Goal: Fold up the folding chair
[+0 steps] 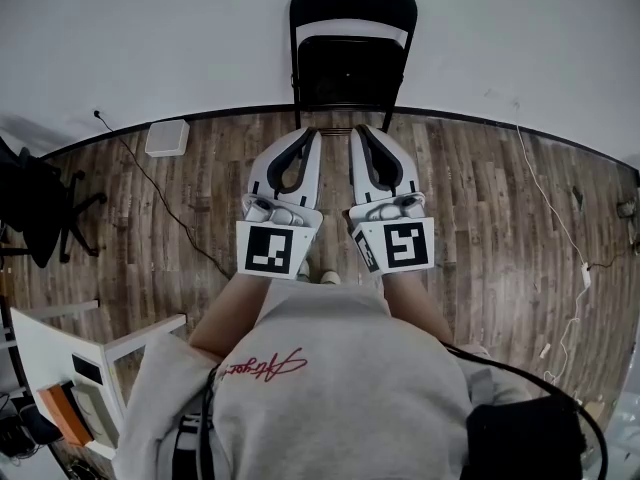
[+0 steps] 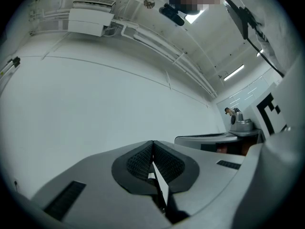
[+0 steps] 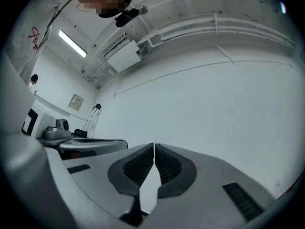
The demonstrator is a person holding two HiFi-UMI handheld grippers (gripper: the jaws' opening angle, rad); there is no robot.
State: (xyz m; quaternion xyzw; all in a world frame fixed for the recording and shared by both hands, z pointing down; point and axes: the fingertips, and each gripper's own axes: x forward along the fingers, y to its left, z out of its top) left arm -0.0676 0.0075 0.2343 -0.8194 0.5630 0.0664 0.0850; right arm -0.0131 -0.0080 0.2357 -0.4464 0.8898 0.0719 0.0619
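The only writing is a line of red script (image 1: 262, 366) across the person's grey sweatshirt (image 1: 340, 388), too looped to read, and a framed notice (image 3: 76, 100) on the far wall in the right gripper view, too small to read. Each marker cube (image 1: 271, 249) carries a black-and-white square pattern.

The black folding chair (image 1: 352, 48) stands on the wooden floor (image 1: 480, 188) against the white wall (image 1: 150, 38), straight ahead of both grippers, with bare boards between. A white box (image 1: 167, 138) and a cable (image 1: 150, 183) lie to the left, near an office chair (image 1: 40, 208).

The left gripper (image 1: 305, 138) and right gripper (image 1: 362, 136) are side by side, jaws together and holding nothing. Only the gripper views show the ceiling and an air conditioner (image 2: 90, 20); neither shows the chair
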